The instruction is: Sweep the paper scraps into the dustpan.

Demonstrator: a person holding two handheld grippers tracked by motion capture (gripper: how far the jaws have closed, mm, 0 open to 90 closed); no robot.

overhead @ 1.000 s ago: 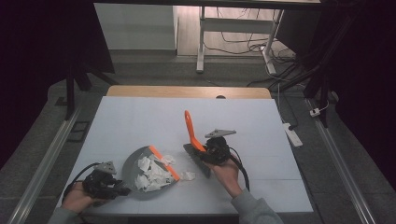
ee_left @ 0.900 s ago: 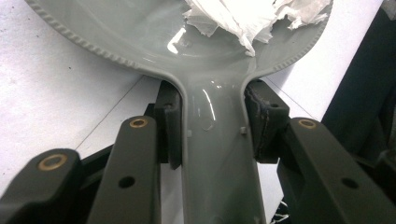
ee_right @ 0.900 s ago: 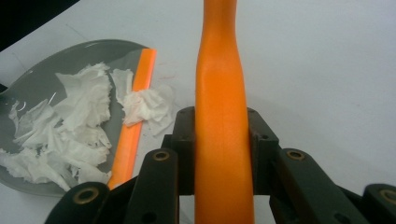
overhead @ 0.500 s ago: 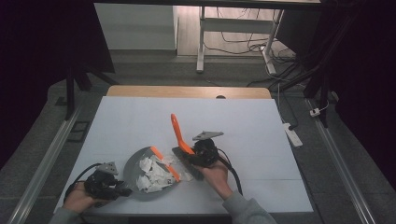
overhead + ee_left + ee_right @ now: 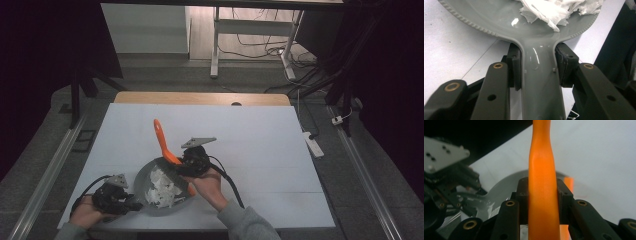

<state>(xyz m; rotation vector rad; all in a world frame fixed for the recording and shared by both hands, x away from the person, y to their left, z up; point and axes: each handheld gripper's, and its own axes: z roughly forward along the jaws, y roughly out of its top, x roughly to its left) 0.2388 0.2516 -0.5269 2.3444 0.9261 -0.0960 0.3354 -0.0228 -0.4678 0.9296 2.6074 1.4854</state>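
Brush handle leans to eleven o'clock over the pan

Right gripper (image 5: 192, 162) is where the action sits, perched at the three o'clock rim of the grey dustpan (image 5: 142, 177), its jaws clamped on the orange brush (image 5: 162, 142). From the right gripper view the brush handle (image 5: 541, 182) runs straight up between the two pads, pinched from both sides. On the high view that handle's long axis tilts away from the person toward eleven o'clock, with the working end down inside the pan bowl, partly hidden by the gripper and the hand behind it.

Left gripper (image 5: 112, 197) holds station at the pan's eight o'clock, near the table's front edge. The left gripper view shows its jaws closed on the pan's handle (image 5: 540, 82), one pad on each flank, the bowl opening ahead.

White torn paper (image 5: 162, 187) lies heaped in the middle of the bowl, at seven o'clock from the right gripper and just beside the brush's lower end. So the right hand is the nearer one to the scraps, and my read is that any next stroke runs along that line, brush end drawn toward seven o'clock, while the left hand simply keeps the pan steady on the white table (image 5: 260, 135).
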